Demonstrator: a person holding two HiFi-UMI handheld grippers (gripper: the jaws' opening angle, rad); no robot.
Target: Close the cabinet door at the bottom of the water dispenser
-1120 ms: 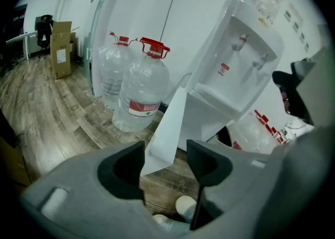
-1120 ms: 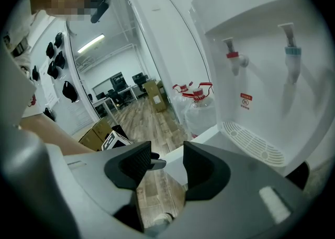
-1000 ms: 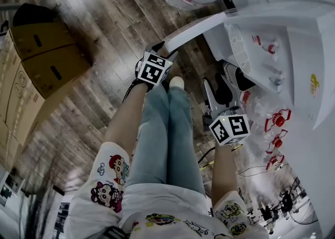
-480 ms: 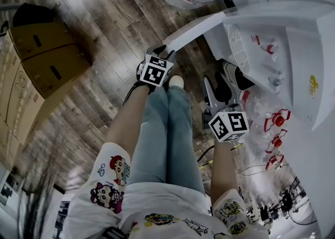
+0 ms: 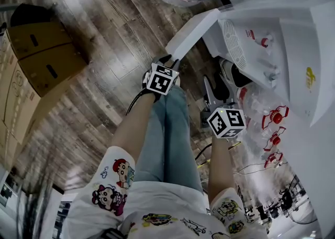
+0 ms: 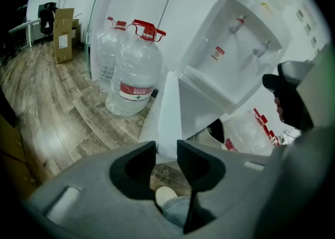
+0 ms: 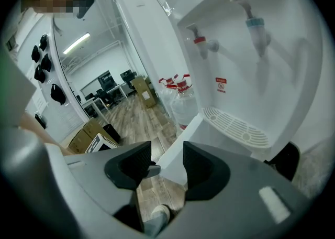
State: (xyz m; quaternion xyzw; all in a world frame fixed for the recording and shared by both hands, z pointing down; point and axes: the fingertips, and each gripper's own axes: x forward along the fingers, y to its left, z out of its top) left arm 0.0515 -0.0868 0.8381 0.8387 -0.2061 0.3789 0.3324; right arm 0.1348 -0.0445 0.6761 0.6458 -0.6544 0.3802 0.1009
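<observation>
Your left gripper (image 6: 166,148): jaws closing about the free edge of the flat white cabinet door (image 6: 168,108) (edge between them). The door stands swung out from the white plastic water dispenser (image 6: 246,33) base. Your right gripper (image 7: 167,160) hangs unclenched, empty, near the dispenser.

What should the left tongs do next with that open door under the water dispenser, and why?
Probably finish the grip, then swing the cabinet door toward the water dispenser. The door stands wide open, and the left tongs are closing with its free edge between them.
</observation>
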